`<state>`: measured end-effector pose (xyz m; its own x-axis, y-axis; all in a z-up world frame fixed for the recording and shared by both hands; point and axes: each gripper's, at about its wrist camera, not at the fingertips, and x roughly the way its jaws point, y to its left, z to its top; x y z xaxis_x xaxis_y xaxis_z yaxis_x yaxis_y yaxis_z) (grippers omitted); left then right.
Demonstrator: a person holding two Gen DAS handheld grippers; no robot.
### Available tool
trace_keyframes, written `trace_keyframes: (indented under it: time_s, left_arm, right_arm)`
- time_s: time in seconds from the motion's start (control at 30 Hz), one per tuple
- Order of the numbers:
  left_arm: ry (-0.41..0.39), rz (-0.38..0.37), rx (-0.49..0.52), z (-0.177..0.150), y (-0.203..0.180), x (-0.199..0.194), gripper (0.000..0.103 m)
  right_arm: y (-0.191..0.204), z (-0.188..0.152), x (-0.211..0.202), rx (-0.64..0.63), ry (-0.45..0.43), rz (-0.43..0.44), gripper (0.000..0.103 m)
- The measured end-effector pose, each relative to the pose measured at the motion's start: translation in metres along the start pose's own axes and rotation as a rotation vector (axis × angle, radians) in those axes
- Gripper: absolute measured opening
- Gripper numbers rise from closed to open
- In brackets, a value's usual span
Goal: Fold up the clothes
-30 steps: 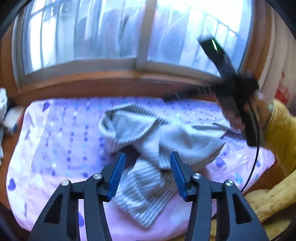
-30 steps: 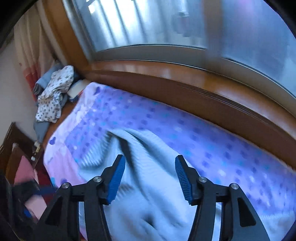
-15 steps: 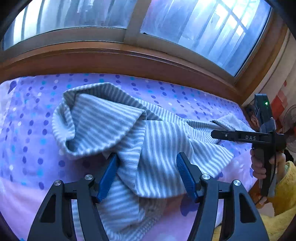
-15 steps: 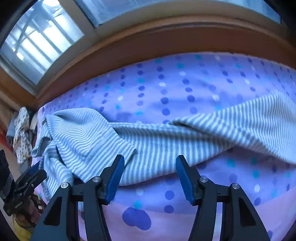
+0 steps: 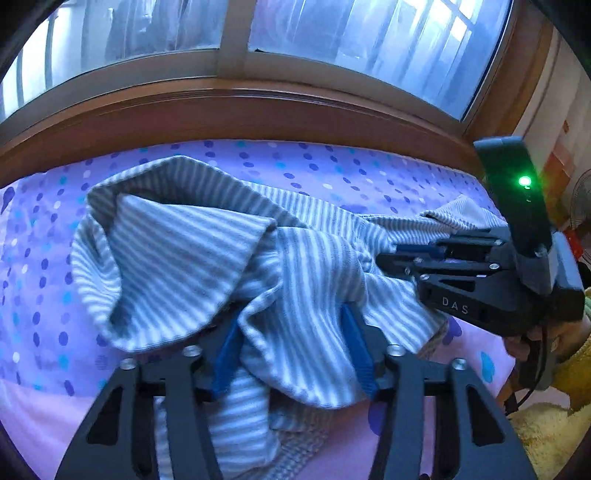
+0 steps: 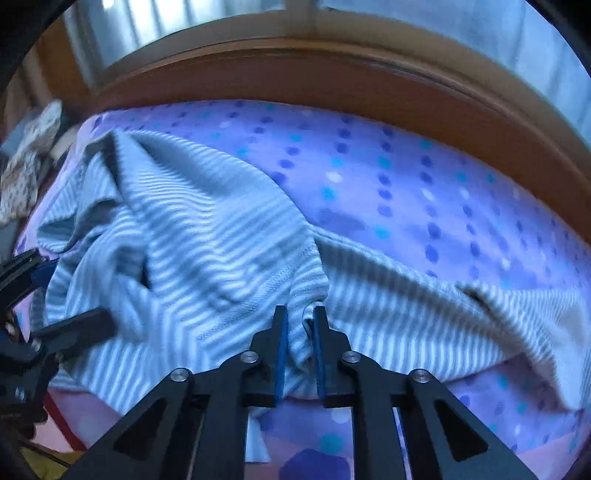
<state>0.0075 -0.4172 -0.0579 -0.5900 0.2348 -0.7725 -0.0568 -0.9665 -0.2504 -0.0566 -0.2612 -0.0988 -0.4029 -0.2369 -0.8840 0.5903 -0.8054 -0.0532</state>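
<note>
Striped garment (image 5: 192, 258) lies rumpled on the dotted sheet (image 5: 332, 173) below the window (image 5: 236, 33). Right gripper (image 6: 299, 332) has its jaws nearly closed, pinching a bunched fold of the cloth. Left gripper (image 5: 291, 347) stands wide apart, fabric draped loosely between and over its blue pads (image 5: 356, 347), unclamped.

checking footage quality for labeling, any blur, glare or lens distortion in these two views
Left wrist view: sharp, window blown out, striped garment crisp, strong fisheye bending of the sill. Right wrist view: motion blur smears the garment's stripes and the left gripper; the right gripper stays sharp; blue cast.
</note>
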Motion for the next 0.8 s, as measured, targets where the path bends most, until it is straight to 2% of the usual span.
trace_keyframes:
  time_s: [0.07,0.23,0.43,0.6,0.73,0.8]
  left_arm:
    - [-0.006,-0.008,0.006,-0.002,0.002,-0.004,0.048]
    - [-0.029,-0.033,-0.004,-0.011,0.007,-0.014,0.048]
    - [-0.06,-0.012,-0.036,-0.022,0.019,-0.029,0.048]
    - [-0.092,0.019,-0.086,-0.035,0.037,-0.046,0.048]
    - [-0.104,0.062,-0.128,-0.043,0.054,-0.058,0.048]
    - [-0.105,0.074,-0.145,-0.045,0.057,-0.062,0.048]
  right_arm:
    - [0.013,0.008,-0.018,-0.061,-0.059,0.0,0.011]
    - [0.043,0.052,-0.054,-0.148,-0.142,0.122,0.011]
    - [0.103,0.111,-0.039,-0.262,-0.135,0.226,0.011]
    - [0.175,0.162,-0.027,-0.357,-0.16,0.324,0.011]
    - [0.233,0.195,-0.022,-0.392,-0.177,0.409,0.012]
    - [0.25,0.206,-0.016,-0.375,-0.155,0.426,0.013]
